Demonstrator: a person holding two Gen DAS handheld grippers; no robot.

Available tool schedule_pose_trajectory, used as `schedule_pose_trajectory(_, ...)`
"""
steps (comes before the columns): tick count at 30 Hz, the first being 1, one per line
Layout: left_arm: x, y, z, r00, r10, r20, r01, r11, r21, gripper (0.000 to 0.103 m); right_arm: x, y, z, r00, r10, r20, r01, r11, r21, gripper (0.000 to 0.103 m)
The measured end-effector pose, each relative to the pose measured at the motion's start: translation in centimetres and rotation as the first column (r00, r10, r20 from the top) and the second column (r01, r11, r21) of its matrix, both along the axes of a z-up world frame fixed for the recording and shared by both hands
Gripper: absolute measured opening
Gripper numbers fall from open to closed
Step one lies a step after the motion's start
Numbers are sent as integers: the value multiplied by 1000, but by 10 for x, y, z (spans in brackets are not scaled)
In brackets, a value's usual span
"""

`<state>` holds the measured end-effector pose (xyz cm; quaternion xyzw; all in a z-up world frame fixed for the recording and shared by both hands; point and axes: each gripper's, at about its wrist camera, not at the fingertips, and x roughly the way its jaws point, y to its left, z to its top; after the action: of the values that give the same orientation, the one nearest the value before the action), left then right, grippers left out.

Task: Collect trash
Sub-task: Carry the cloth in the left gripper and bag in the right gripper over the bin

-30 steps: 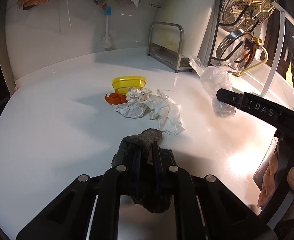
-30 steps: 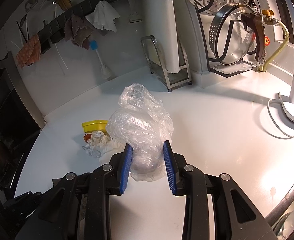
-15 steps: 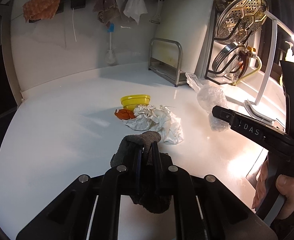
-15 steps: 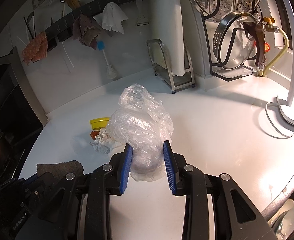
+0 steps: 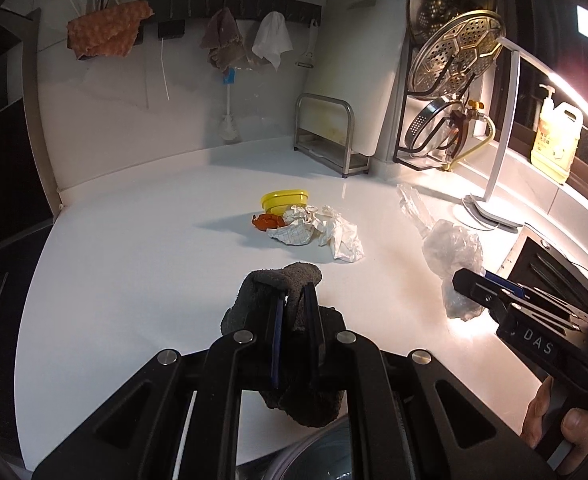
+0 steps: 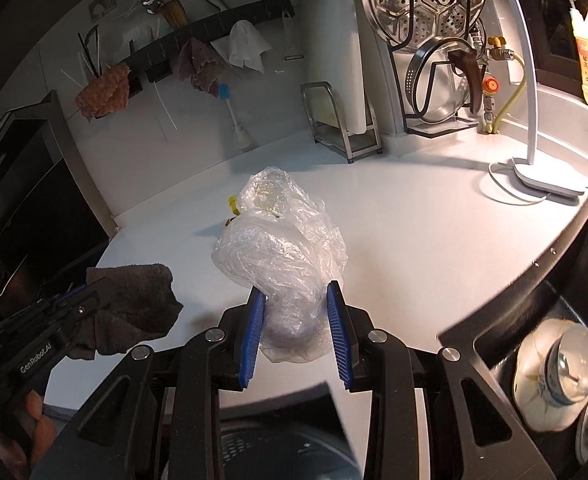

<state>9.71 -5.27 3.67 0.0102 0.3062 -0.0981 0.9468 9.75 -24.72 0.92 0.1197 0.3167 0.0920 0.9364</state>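
Note:
My left gripper [image 5: 294, 300] is shut on a dark grey rag [image 5: 290, 280], held above the white counter's front edge; the rag also shows in the right wrist view [image 6: 134, 304]. My right gripper [image 6: 294, 304] is shut on a crumpled clear plastic bag [image 6: 278, 236], which also shows in the left wrist view [image 5: 451, 252]. Farther back on the counter lies a pile of crumpled white paper [image 5: 325, 228], an orange scrap [image 5: 266, 221] and a yellow lid [image 5: 284, 198].
A metal rack [image 5: 325, 136], cutting board, steamer plates [image 5: 453, 52] and a white lamp base [image 6: 549, 180] stand at the back right. A sink with dishes [image 6: 553, 364] is at the right. A bin opening [image 6: 278, 448] lies below the counter edge.
Both grippers have pulled back toward the counter's front edge with their loads. The trash pile looks farther away, and the bin and sink have come into view.

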Motion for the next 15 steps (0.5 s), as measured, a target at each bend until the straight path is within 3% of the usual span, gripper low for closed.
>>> schedule_pose_trajectory(15,-87,17,-16,995,-92,-35,91,996,-18,10,-130,40,-19,996,-79,-30,78,996,-35,30)
